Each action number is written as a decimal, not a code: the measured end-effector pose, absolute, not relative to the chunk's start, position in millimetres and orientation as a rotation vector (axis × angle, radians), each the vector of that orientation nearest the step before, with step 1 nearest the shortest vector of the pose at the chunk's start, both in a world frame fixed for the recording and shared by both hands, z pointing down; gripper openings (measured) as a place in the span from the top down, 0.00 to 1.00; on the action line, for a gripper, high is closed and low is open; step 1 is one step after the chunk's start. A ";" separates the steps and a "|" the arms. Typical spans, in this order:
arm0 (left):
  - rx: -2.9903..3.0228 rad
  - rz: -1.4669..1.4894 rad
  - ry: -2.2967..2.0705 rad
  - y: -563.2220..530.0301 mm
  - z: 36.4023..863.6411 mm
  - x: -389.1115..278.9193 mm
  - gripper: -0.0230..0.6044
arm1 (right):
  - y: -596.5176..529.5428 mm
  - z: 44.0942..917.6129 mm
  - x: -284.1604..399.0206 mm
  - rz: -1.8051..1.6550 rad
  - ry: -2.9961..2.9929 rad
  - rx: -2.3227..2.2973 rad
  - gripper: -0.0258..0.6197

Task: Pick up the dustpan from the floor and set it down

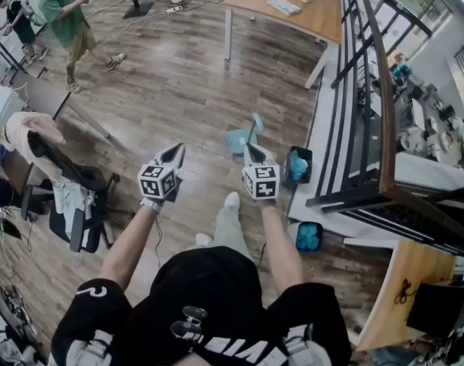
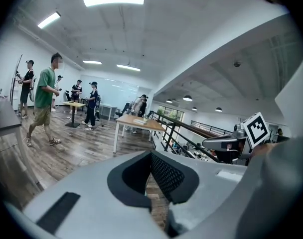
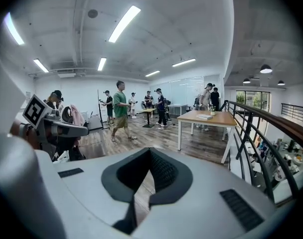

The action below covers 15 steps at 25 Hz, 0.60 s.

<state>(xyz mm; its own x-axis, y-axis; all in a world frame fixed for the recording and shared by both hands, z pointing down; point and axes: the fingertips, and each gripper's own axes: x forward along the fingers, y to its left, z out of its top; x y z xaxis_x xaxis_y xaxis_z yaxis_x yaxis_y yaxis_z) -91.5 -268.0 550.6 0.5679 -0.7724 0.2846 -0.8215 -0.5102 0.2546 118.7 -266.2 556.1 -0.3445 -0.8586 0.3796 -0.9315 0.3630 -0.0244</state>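
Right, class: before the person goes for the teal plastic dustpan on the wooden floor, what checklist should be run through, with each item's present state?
1. Teal plastic dustpan on wooden floor: ok.
2. Right gripper jaws apart for grasping: not ok, shut and empty.
3. Left gripper empty: ok, shut on nothing.
4. Dustpan seen in either gripper view: not ok.
5. Handle's lean: cannot tell.

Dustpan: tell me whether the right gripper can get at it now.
Probably yes: the dustpan stands on open floor just ahead of the right gripper, nothing between them. But its jaws are shut and aimed across the room, so it must open and dip first.
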 end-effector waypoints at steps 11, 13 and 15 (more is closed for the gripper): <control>2.460 0.141 -1.278 -251.2 537.8 -100.4 0.97 | -247.3 536.5 107.2 0.325 -2.351 1.573 0.97; 2.466 0.126 -1.270 -249.2 534.2 -101.7 0.97 | -244.9 532.3 103.6 0.306 -2.355 1.568 0.97; 2.471 0.114 -1.265 -247.2 531.8 -103.5 0.97 | -243.7 528.9 101.1 0.287 -2.360 1.567 0.97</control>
<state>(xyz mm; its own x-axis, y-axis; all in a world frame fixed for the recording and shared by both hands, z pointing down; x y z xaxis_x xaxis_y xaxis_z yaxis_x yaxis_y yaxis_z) -103.5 -247.2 531.8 0.5958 -0.7688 0.2324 -0.7980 -0.5338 0.2797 101.1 -243.7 528.9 -0.3640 -0.8635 0.3490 -0.9221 0.3870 -0.0041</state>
